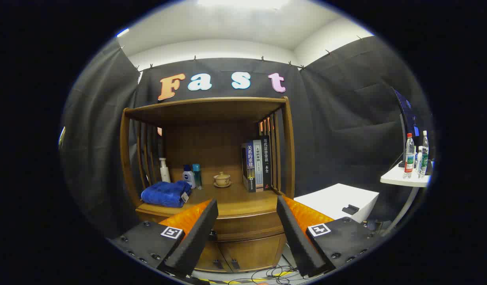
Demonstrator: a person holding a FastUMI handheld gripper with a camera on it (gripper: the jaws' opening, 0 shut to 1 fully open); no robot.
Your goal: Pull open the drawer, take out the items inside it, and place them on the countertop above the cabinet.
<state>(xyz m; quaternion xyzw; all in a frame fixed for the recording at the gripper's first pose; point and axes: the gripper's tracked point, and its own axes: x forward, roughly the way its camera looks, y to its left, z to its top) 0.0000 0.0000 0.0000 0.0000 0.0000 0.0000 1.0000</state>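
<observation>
Gripper view: wooden cabinet [211, 166] ahead, well apart from the fingers.
Gripper [247, 233]: fingers spread wide, nothing between them.
Drawer [249, 227]: shut, under the countertop [235, 200], seen in the gap between the fingers.
Handle: small dark knob [213, 234] beside the left finger; likely the hold point.
Handling: probably stiff, heavy wood; pull straight.
Countertop load: blue towel [166, 193], bottles, cup, books.
</observation>
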